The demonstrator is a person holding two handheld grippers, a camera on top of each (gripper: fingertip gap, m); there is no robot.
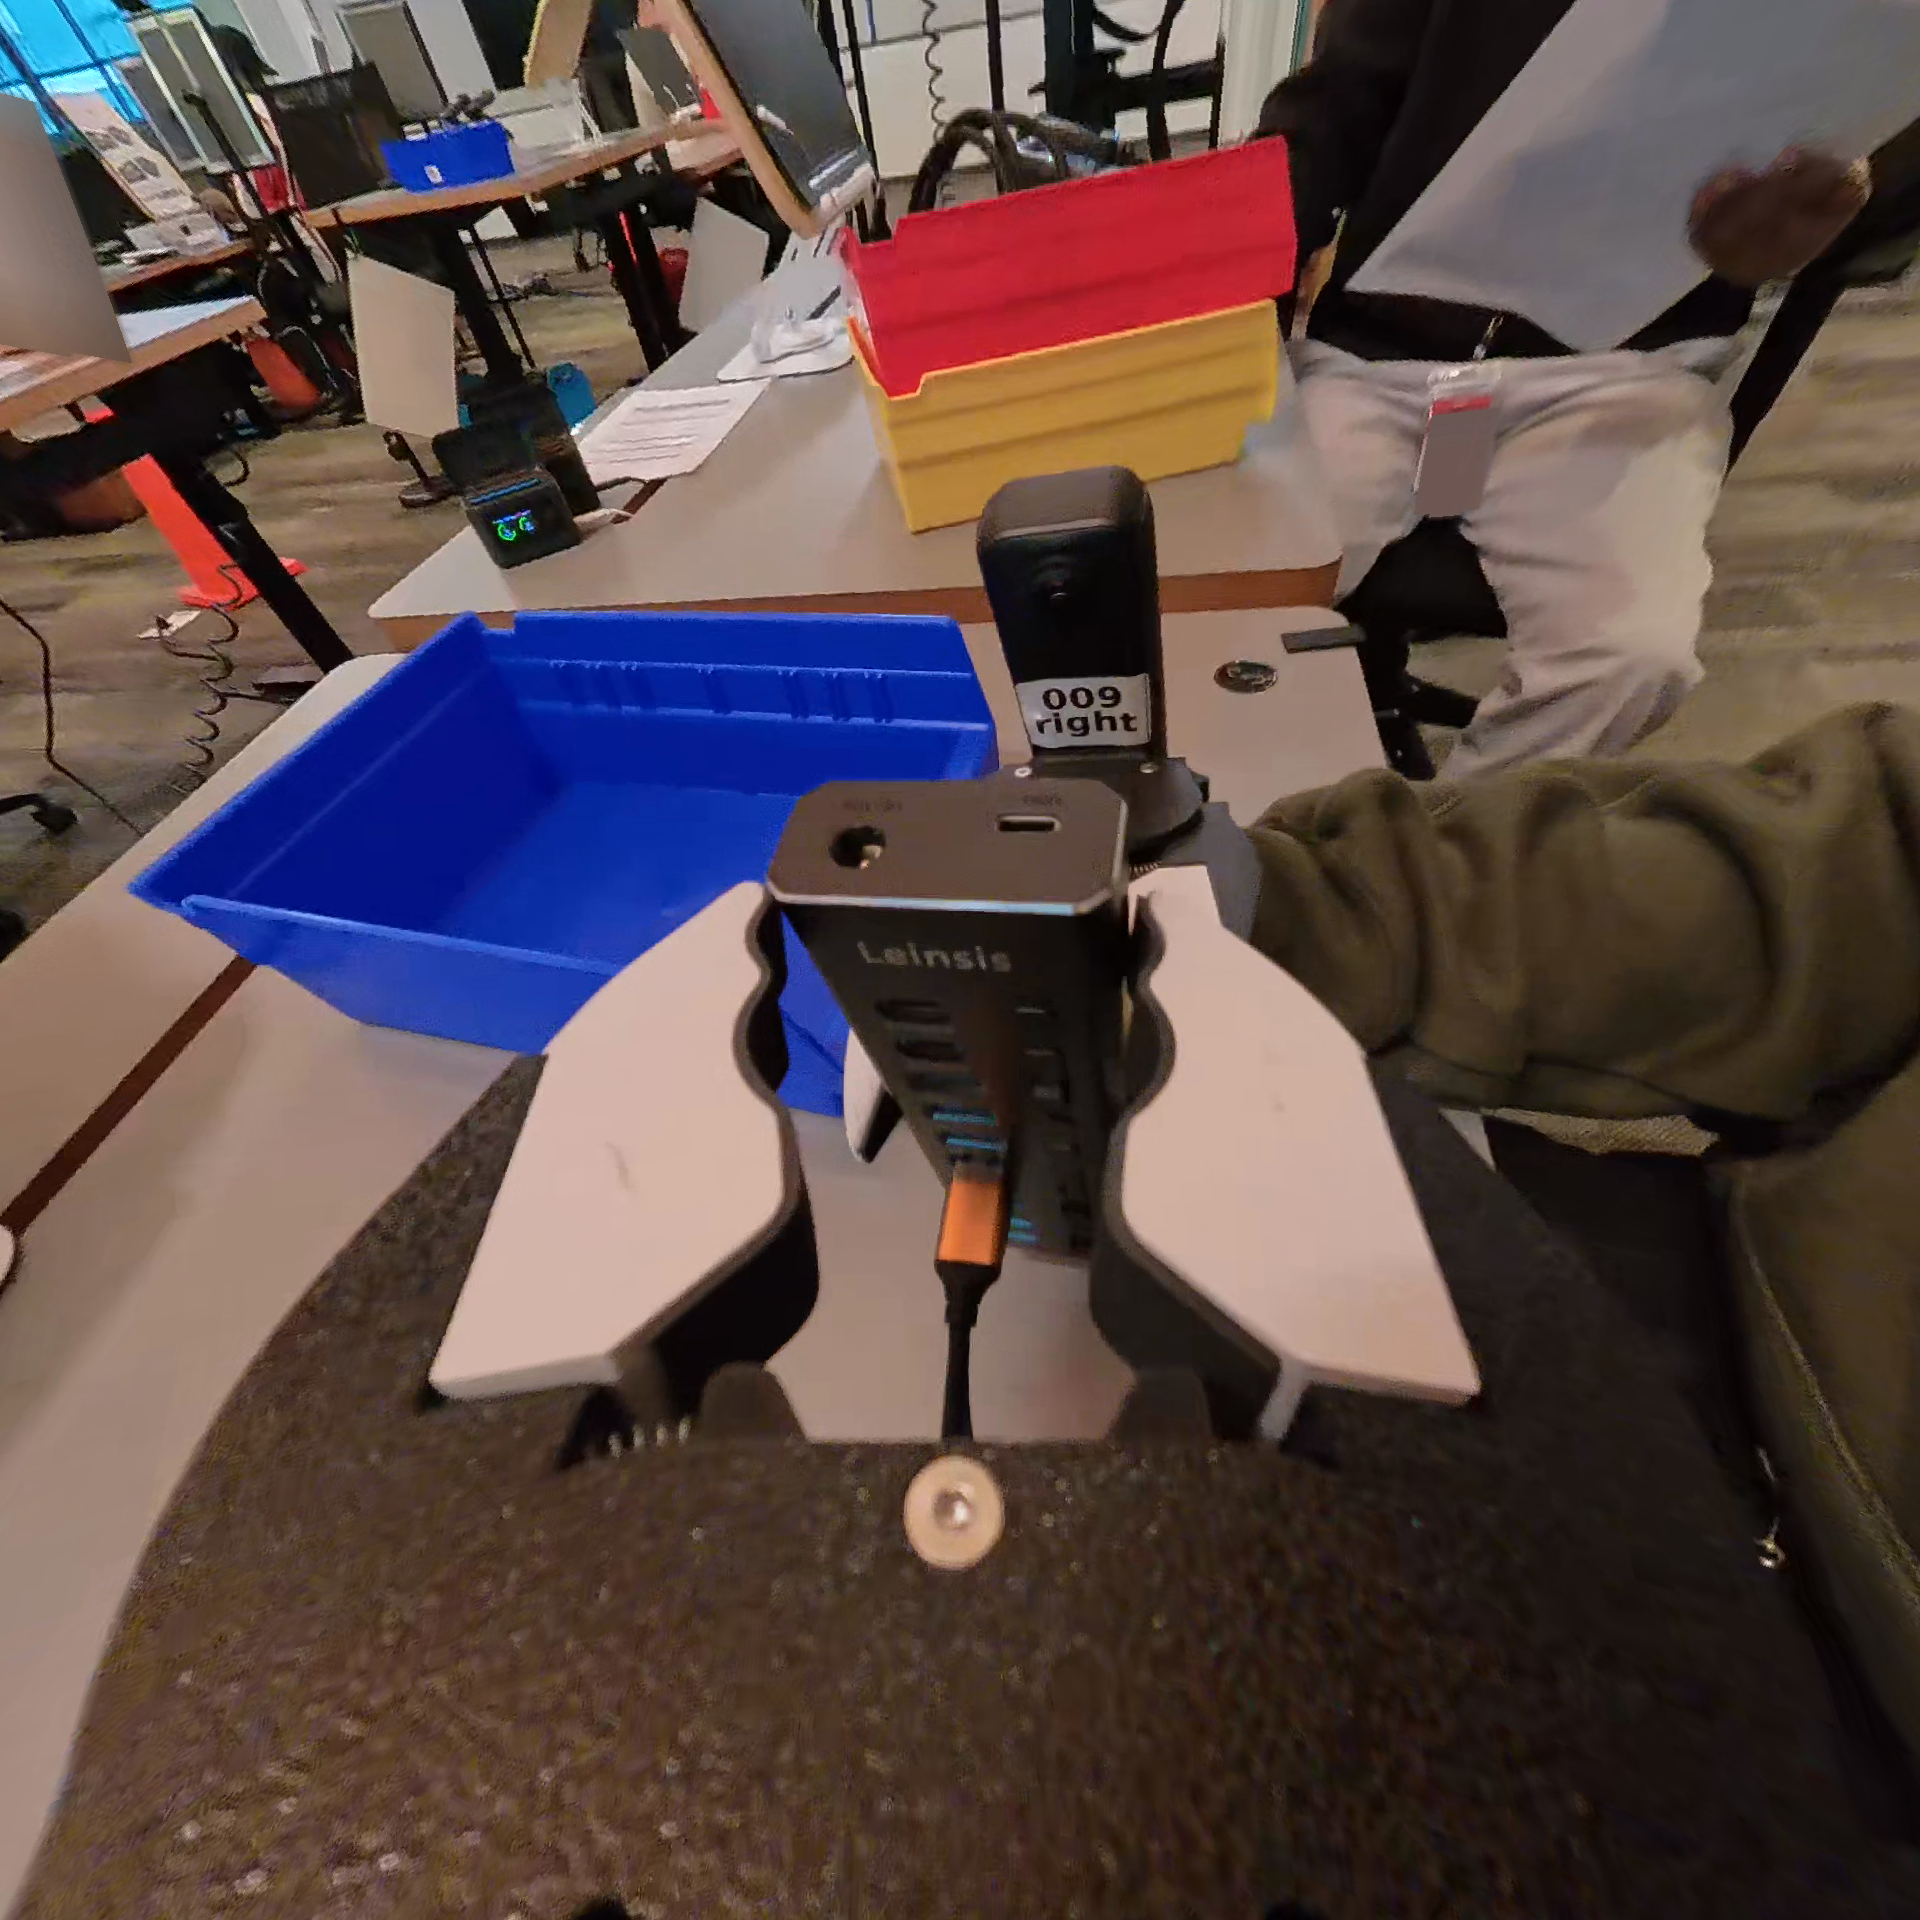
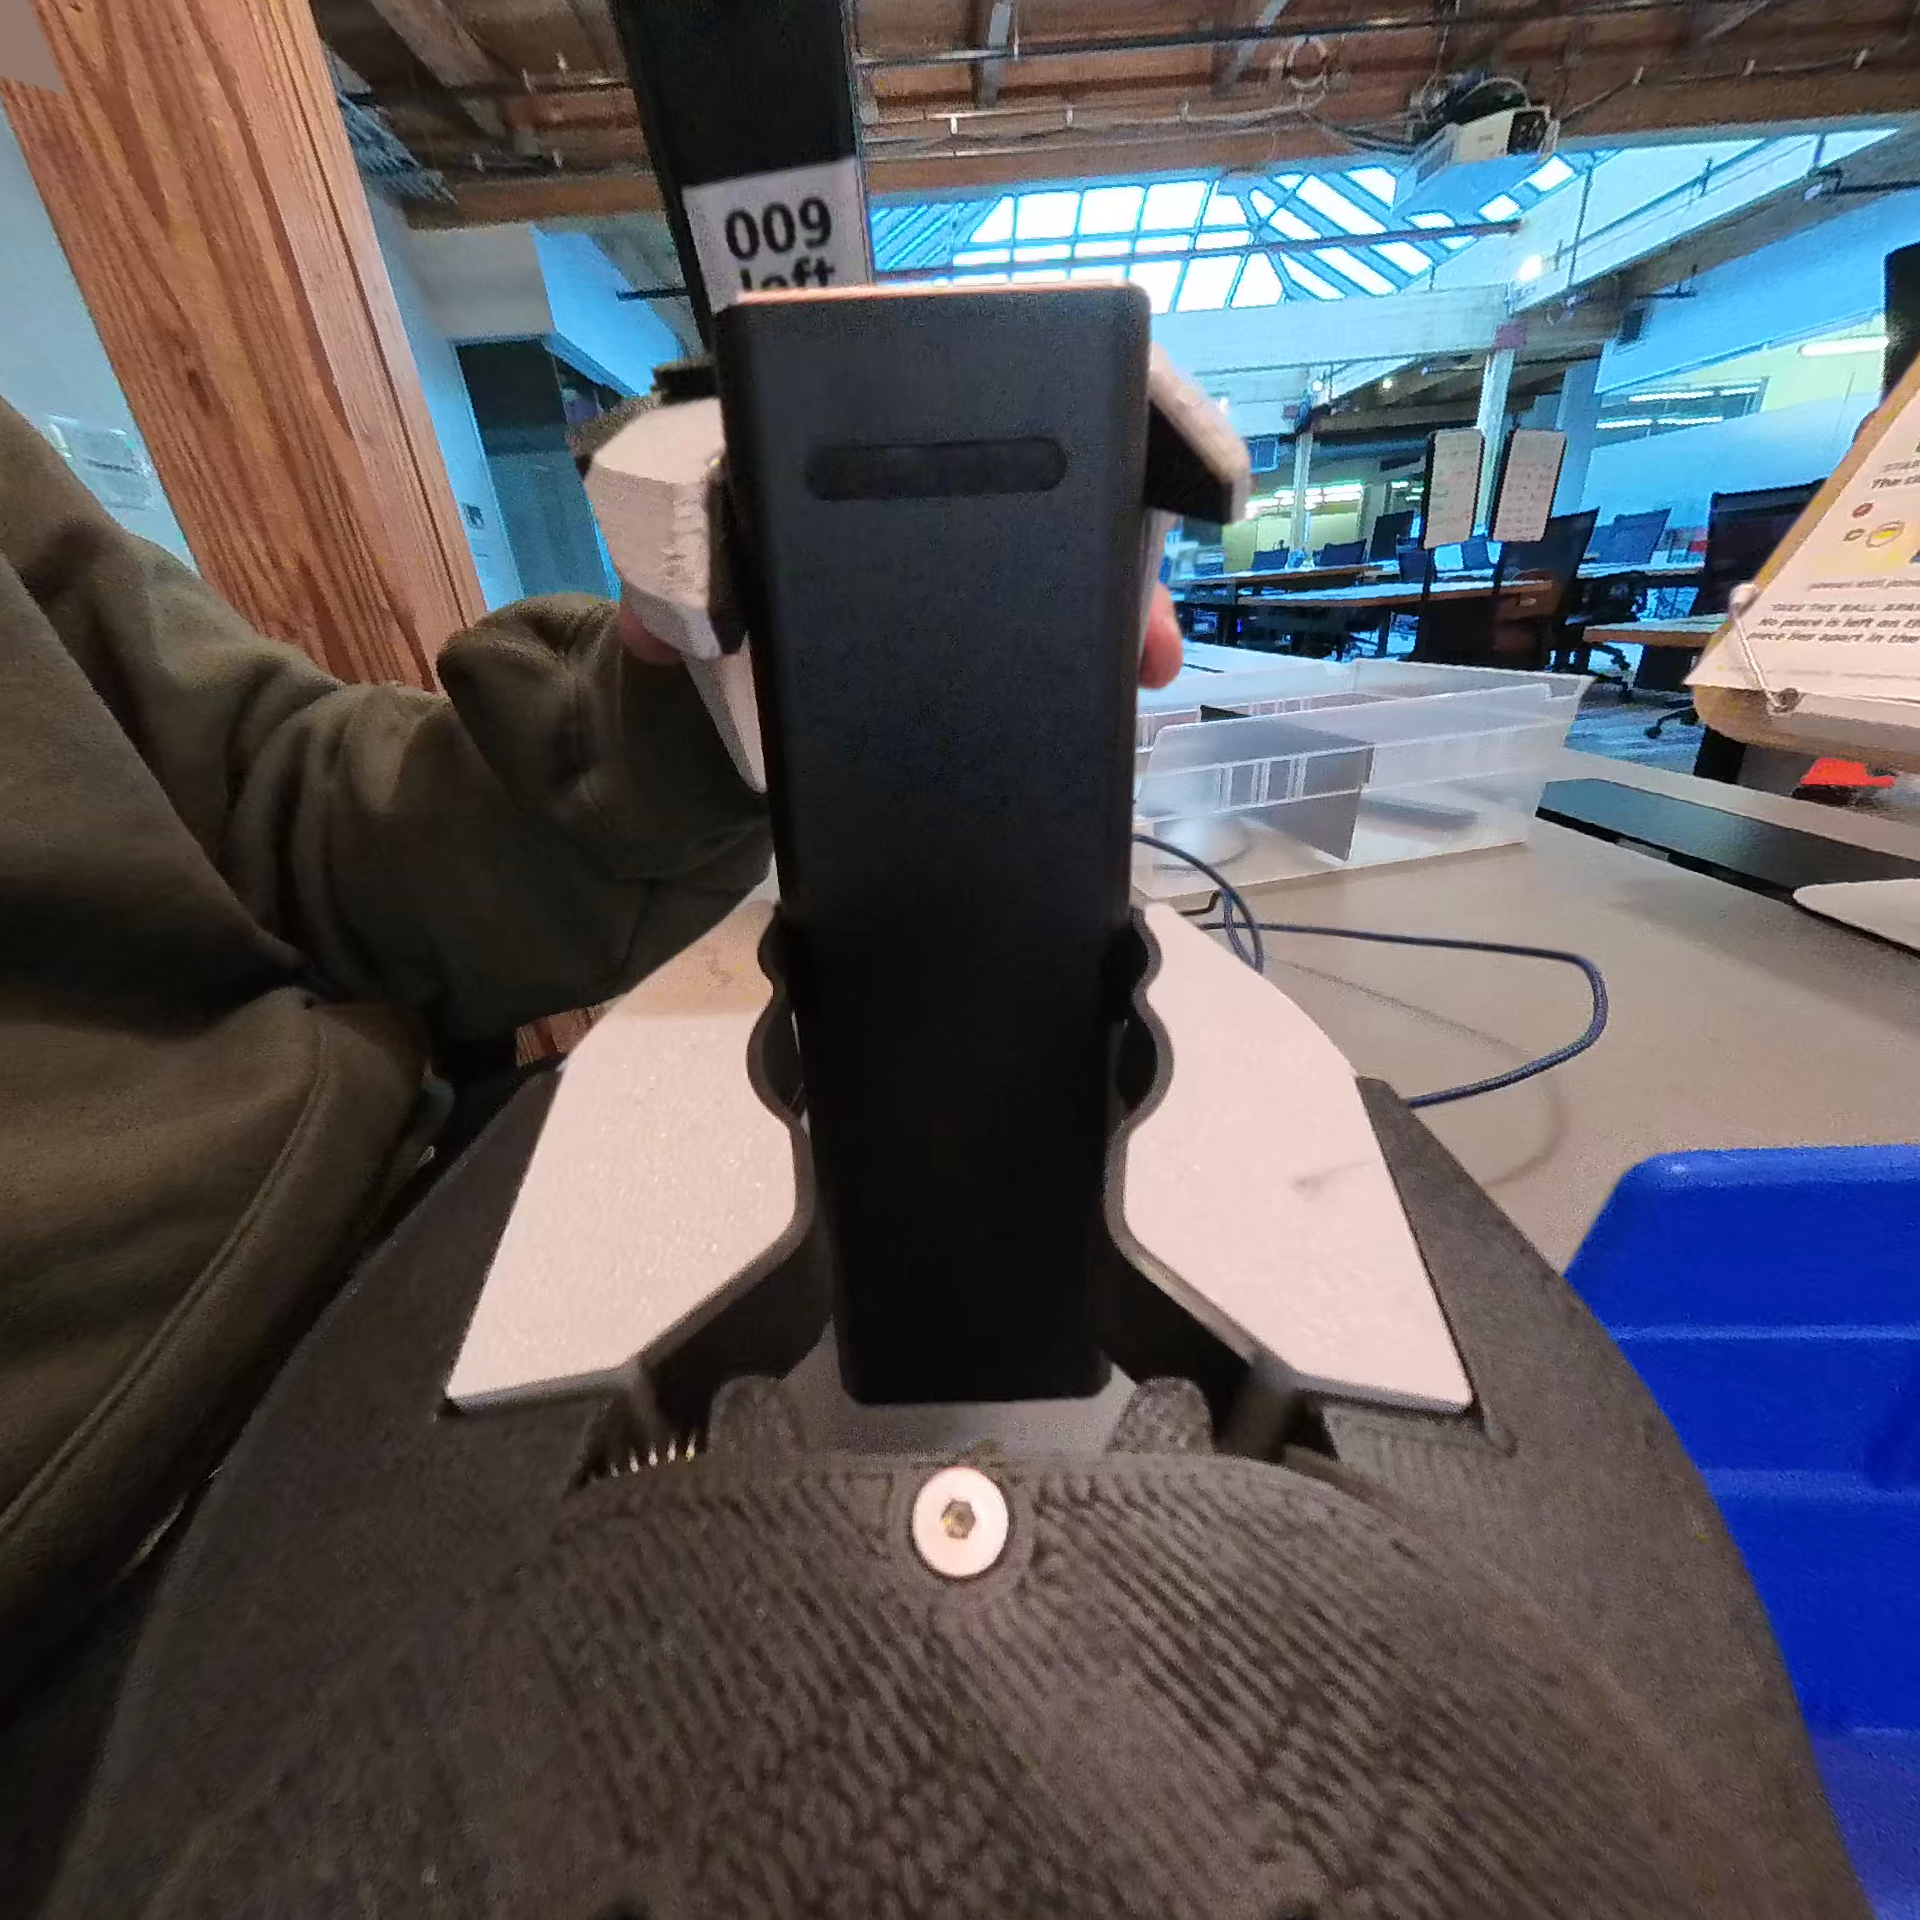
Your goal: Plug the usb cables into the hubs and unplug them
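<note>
A black USB hub (image 1: 940, 987) is held up in the air between both grippers. My left gripper (image 1: 951, 925) is shut on its sides, with the port face toward this camera. An orange USB plug (image 1: 971, 1210) sits in one of the lower ports, and its black cable (image 1: 956, 1361) hangs down toward the gripper body. The right gripper's camera (image 1: 1070, 603) rises behind the hub. In the right wrist view my right gripper (image 2: 956, 935) is shut on the hub's plain back (image 2: 935, 779). The left gripper's fingers (image 2: 665, 561) clamp its far end.
A blue bin (image 1: 520, 831) stands on the grey table (image 1: 208, 1143) just behind the hub, and also shows in the right wrist view (image 2: 1766, 1455). Stacked red and yellow bins (image 1: 1070, 343) are farther back. A person (image 1: 1507, 468) sits at the right. A blue cable (image 2: 1507, 966) and a clear box (image 2: 1351, 748) lie beyond. My hands' fingertips stand some 6 centimeters from each other.
</note>
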